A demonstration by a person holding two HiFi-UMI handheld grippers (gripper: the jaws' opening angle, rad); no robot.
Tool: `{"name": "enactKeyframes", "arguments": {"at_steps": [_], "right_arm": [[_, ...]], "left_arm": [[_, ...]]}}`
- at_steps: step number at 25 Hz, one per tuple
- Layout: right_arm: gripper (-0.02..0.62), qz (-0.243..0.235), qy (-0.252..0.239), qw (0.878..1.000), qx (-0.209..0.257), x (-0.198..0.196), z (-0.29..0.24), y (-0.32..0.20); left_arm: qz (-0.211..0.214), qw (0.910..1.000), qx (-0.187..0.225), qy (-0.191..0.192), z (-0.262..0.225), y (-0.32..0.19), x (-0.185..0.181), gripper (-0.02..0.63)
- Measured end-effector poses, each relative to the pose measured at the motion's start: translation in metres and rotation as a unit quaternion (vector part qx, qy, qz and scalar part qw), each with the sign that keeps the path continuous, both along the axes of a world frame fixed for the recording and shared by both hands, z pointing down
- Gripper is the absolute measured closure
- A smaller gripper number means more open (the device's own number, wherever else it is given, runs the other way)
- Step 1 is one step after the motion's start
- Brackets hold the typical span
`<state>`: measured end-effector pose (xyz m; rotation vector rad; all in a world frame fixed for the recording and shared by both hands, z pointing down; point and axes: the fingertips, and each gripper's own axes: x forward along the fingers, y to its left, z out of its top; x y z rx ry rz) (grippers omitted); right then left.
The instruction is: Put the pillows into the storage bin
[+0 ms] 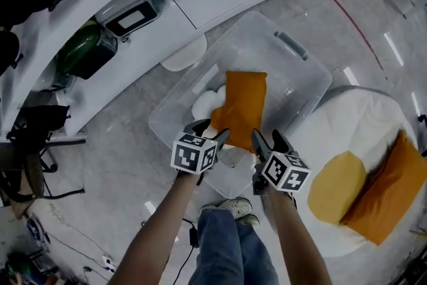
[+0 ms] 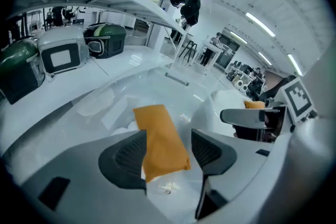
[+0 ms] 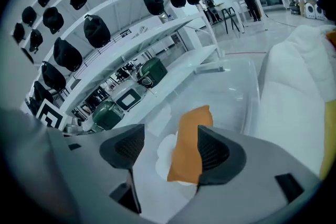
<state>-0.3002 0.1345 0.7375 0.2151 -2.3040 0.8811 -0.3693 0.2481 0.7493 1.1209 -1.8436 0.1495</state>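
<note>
Pillow no. 1, the orange pillow (image 1: 243,107), lies inside the clear storage bin (image 1: 293,80), partly on top of a white pillow (image 1: 208,102). Both my claws hang just over its near end: left claw (image 1: 211,131) and right claw (image 1: 268,141). Jaws stand apart on each and the pads aren't pressing the fabric, so nothing's gripped.

I'd judge this step as the drop-off, done or near enough. Next move, imo: lift both claws clear of the bin and swing over to the white beanbag (image 1: 353,123), where a yellow pillow (image 1: 337,187) and a 2nd orange pillow (image 1: 387,190) wait. Soft, bulky stuff, so wide jaws and prob. both claws on it.

Head view alone shows those two waiting pillows in full, plus the bin's whole outline. Left gripper view gives the gap betw. my pads, w/ the orange pillow lying lower in the bin. Right gripper view catches rows of dark rounded things (image 3: 97,31) on a wall rack, which the head view doesn't show.
</note>
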Motion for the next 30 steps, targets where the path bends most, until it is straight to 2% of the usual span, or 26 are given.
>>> {"name": "enactKeyframes", "arguments": {"at_steps": [3, 7, 11, 15, 19, 23, 30], "right_arm": [[0.298, 0.021, -0.005, 1.000, -0.008, 0.015, -0.013, -0.011], [0.298, 0.046, -0.021, 0.999, 0.000, 0.034, -0.046, -0.034], [0.298, 0.081, -0.033, 0.996, 0.025, 0.068, -0.089, -0.066], [0.298, 0.127, -0.038, 0.990, 0.052, 0.114, -0.128, -0.110], [0.298, 0.193, -0.039, 0.978, 0.076, 0.184, -0.163, -0.167], [0.298, 0.267, -0.030, 0.958, 0.097, 0.278, -0.188, -0.215], [0.298, 0.374, 0.000, 0.920, 0.117, 0.427, -0.205, -0.244]], "left_arm": [[-0.004, 0.9999, 0.015, 0.006, -0.016, -0.001, 0.007, 0.342], [0.021, 0.9992, 0.034, 0.001, -0.048, -0.031, 0.021, 0.342], [0.077, 0.9955, 0.056, -0.001, -0.086, -0.084, 0.047, 0.342], [0.145, 0.9863, 0.079, -0.003, -0.124, -0.151, 0.089, 0.342], [0.216, 0.9708, 0.103, -0.003, -0.158, -0.229, 0.153, 0.342], [0.290, 0.9491, 0.123, 0.007, -0.182, -0.295, 0.238, 0.342], [0.397, 0.9061, 0.141, 0.038, -0.201, -0.353, 0.384, 0.342]]}}
